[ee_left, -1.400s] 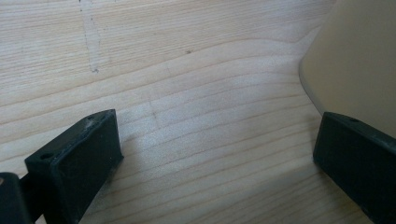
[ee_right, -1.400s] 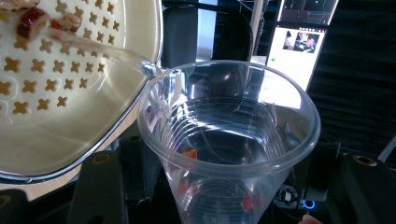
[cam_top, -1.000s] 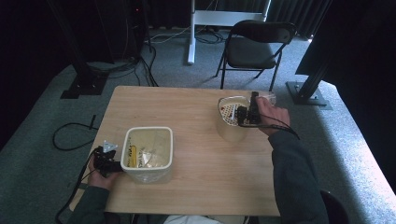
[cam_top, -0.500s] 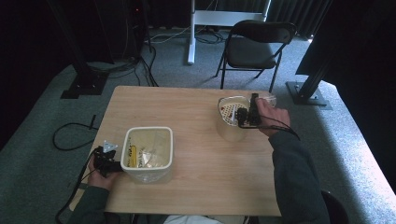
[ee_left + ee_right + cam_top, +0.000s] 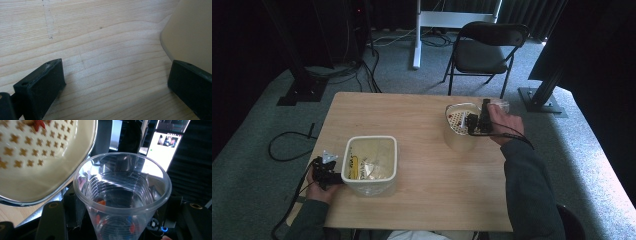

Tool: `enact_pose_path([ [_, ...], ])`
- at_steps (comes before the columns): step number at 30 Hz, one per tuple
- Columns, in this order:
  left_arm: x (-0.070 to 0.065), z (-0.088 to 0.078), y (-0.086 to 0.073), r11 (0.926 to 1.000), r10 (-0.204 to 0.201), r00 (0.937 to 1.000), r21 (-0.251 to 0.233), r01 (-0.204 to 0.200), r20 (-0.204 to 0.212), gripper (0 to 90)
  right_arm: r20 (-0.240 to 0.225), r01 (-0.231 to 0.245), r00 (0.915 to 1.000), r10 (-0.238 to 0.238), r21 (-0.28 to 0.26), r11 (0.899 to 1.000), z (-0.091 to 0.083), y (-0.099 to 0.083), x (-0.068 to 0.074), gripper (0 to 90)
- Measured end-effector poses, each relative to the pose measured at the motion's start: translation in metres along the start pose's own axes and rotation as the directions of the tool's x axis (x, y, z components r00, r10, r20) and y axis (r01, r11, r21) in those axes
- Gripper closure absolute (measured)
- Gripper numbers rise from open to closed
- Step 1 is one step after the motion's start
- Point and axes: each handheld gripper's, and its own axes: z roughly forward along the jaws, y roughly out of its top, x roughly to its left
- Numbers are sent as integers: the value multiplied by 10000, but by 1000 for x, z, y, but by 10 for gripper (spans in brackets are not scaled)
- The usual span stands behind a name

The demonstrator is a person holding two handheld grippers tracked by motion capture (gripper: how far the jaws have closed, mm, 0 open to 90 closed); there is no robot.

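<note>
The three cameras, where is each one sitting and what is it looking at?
High view: above the table, looking down; both forearms, left claw, right claw.
Left gripper view: rides the left claw, looking at wood and the cream tub; two black jaws.
Right gripper view: rides the right claw, looking into a clear cup beside the strainer bowl.
Shared: tub, bowl.

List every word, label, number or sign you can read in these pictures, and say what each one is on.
No text can be read.
Screen behind the clear cup: bright window with a small picture and a toolbar strip, too blurred to read.
Strainer: cross-shaped holes, not writing.
Bin: yellow and white items inside, any print too small to tell.
</note>
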Motion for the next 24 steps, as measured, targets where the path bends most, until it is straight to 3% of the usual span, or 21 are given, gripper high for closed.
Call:
enact_pose_path([
  [2, 0, 0, 0, 10000, -1, 10000, 1, 1, 1, 13, 29, 287, 9996, -286, -355, 9990, -5, 3, 3, 361],
  [5, 0, 0, 0, 10000, 0, 10000, -1, 0, 0, 13, -13, -26, 10000, 25, -143, 9999, -1, 1, 0, 361],
  [8, 0, 0, 0, 10000, 3, 10000, 2, -3, -2, 13, -5, 231, 9997, -231, -283, 9993, -2, 2, 2, 361],
  [15, 0, 0, 0, 10000, -2, 10000, -2, 2, 1, 13, -52, -3, 10000, 2, -265, 9996, -2, 6, 2, 360],
  [17, 0, 0, 0, 10000, 3, 10000, 0, -3, 2, 13, 4, 224, 9997, -224, -413, 9989, -4, 7, 3, 360],
  [19, 0, 0, 0, 10000, -9, 10000, -6, 9, -1, 13, 39, -158, 9999, 159, -273, 9995, -2, 5, -2, 360],
  [22, 0, 0, 0, 10000, 4, 10000, -2, -4, 1, 13, 96, 185, 9998, -182, -317, 9993, -2, 4, -2, 360],
  [24, 0, 0, 0, 10000, -1, 10000, 1, 1, 2, 13, 54, -315, 9995, 317, -277, 9991, -1, 3, -6, 361],
])
